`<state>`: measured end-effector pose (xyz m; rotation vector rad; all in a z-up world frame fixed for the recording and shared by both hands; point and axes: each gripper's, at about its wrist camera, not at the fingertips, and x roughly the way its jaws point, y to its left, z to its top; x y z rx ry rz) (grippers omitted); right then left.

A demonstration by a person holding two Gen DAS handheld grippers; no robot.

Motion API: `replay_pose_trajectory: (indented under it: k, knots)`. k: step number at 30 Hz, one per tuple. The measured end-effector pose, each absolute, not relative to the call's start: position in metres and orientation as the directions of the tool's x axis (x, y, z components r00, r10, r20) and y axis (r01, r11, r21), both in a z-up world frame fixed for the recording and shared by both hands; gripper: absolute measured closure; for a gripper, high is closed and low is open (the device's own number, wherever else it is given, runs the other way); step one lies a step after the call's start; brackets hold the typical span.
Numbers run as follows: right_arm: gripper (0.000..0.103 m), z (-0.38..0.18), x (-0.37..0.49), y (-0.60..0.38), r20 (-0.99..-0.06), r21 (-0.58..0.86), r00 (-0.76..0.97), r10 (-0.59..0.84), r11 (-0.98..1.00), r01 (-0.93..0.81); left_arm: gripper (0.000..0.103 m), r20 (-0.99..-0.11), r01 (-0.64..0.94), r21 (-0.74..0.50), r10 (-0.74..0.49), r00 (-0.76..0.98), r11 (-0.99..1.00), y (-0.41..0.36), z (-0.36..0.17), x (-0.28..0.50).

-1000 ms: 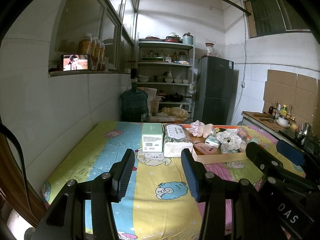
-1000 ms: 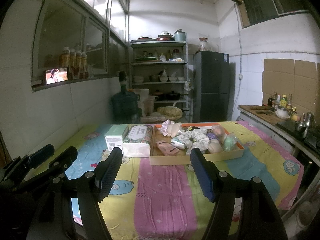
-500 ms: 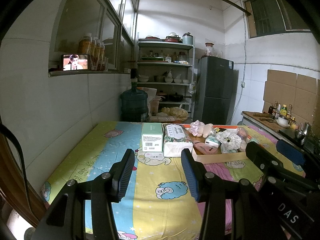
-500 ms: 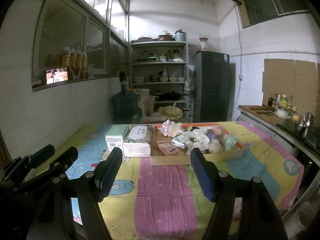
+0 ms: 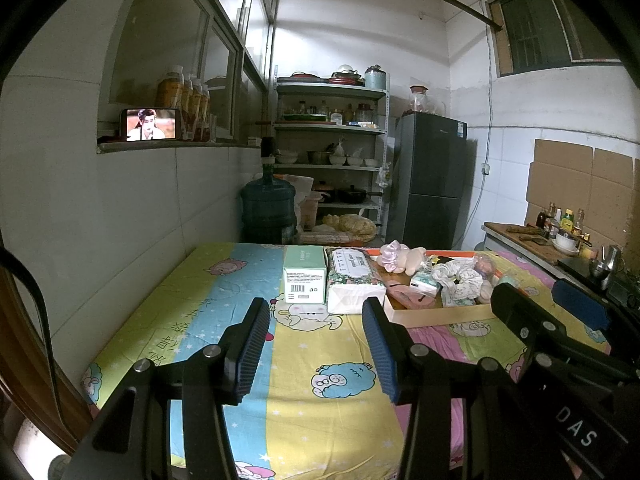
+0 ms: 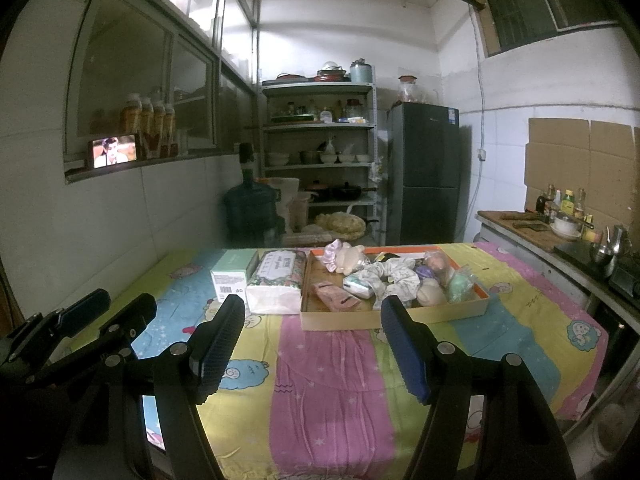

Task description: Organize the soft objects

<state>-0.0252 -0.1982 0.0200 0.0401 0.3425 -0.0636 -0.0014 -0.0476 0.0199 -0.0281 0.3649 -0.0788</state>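
Observation:
A shallow cardboard tray [image 6: 394, 316] [image 5: 442, 315] sits on the far half of the table, holding several soft things: a pink scrunchie [image 6: 334, 255], a pale plush toy [image 6: 349, 260], a floral scrunchie [image 6: 394, 274], a pink pouch [image 6: 334, 298] and a green sponge [image 6: 460, 286]. Left of it lie a floral tissue pack [image 6: 276, 282] [image 5: 352, 280] and a mint-green box [image 6: 231, 278] [image 5: 305, 276]. My left gripper [image 5: 314, 344] hangs open over the near table with nothing between its fingers. My right gripper [image 6: 314, 344] stands wide open, also with nothing in it, short of the tray.
The table wears a striped cartoon cloth [image 6: 332, 380]. A tiled wall runs along its left side. Behind it stand a water jug [image 6: 250, 212], a metal shelf rack [image 6: 320, 152] and a dark fridge [image 6: 426, 172]. A counter with bottles and a kettle [image 6: 560, 224] lines the right.

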Motion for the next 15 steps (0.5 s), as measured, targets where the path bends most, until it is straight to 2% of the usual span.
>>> replay_pose_trajectory:
  k: [15]
  knots:
    - [0.030, 0.0202, -0.0249, -0.1976, -0.337, 0.028, 0.940, -0.055, 0.997, 0.068, 0.055, -0.356, 0.073, -0.043, -0.083, 0.931, 0.996, -0.0480, 0.0201, -0.0016]
